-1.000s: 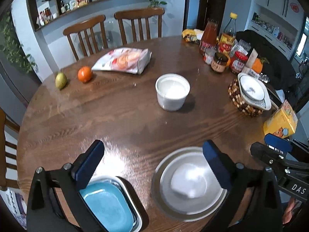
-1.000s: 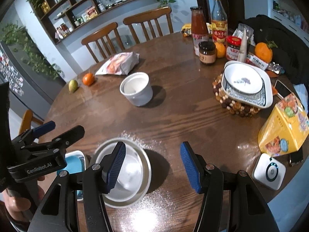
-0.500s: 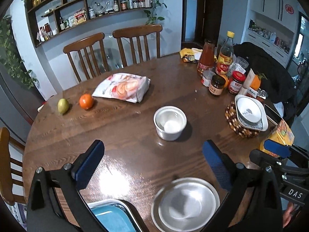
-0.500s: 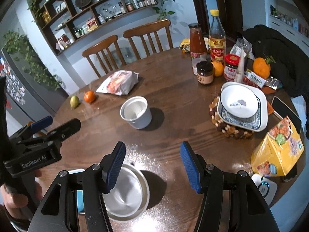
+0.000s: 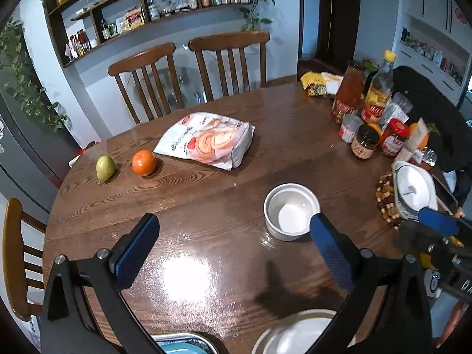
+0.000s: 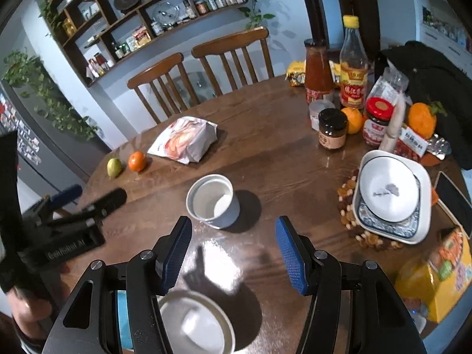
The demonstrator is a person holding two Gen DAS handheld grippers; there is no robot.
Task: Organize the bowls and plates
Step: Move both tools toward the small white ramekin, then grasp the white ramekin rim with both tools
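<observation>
A white round bowl (image 5: 291, 211) (image 6: 213, 200) stands mid-table, ahead of both grippers. A grey plate (image 5: 290, 334) (image 6: 196, 323) lies at the near edge, below the grippers. A blue square dish (image 5: 180, 345) shows beside it, mostly hidden. A white bowl sits in a square patterned plate (image 6: 392, 194) (image 5: 413, 190) on a beaded trivet at the right. My left gripper (image 5: 233, 249) is open and empty above the table. My right gripper (image 6: 233, 253) is open and empty, its left finger above the grey plate.
A snack bag (image 5: 206, 140), an orange (image 5: 144, 162) and a pear (image 5: 105, 167) lie at the far left. Bottles and jars (image 6: 339, 94) crowd the far right. A yellow box (image 6: 436, 277) stands at the near right. Two chairs (image 5: 191, 67) stand behind the table.
Both grippers have risen and pulled back from the grey plate and blue dish, which slid toward the bottom of both views. Both stay open.
</observation>
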